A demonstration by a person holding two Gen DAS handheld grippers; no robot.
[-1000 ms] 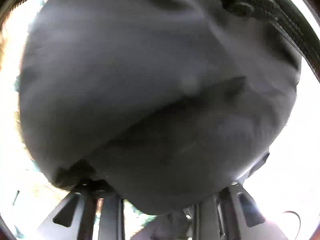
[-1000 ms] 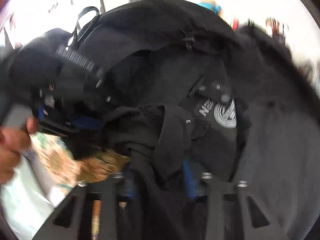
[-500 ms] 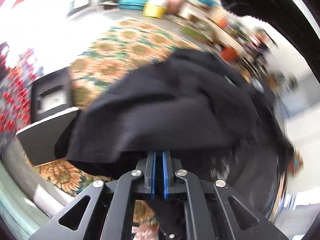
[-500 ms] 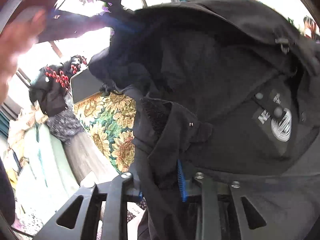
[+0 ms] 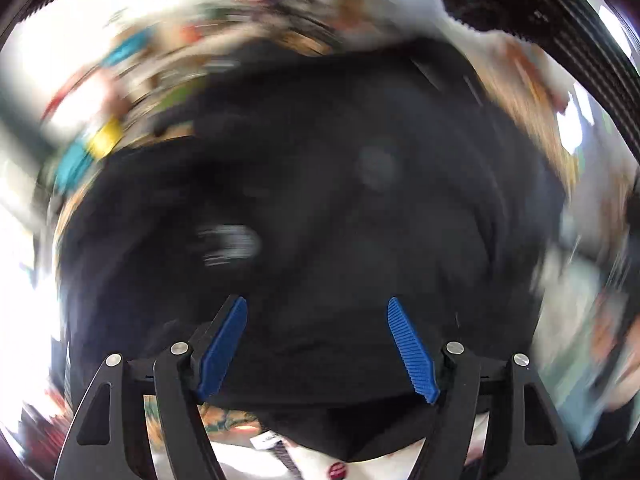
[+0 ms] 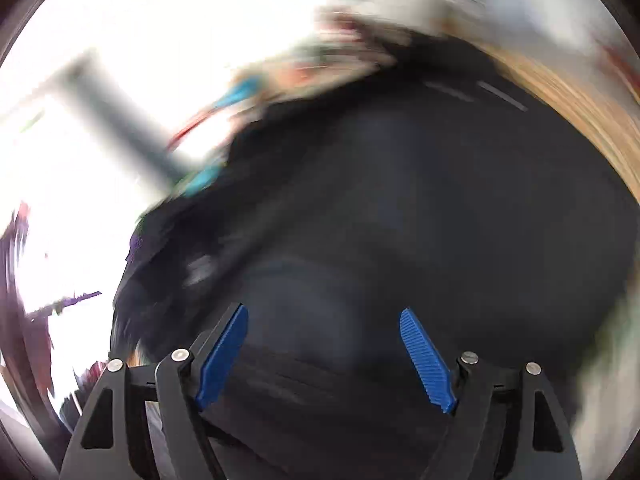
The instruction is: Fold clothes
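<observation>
We see our left gripper (image 5: 318, 346) with jaws spreading wide, blue pads (image 5: 222, 350) clear of the black garment (image 5: 340, 200) lying below. Our right gripper (image 6: 326, 354) is likewise opening, gripping nothing, above the same dark cloth (image 6: 420, 220). Everything beyond is blurred.

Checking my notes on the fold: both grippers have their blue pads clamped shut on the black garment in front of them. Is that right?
Not quite. Both wrist views show the blue pads spread apart, pressing nothing: the left gripper and right gripper are opening. The black garment does lie in front of them.
</observation>
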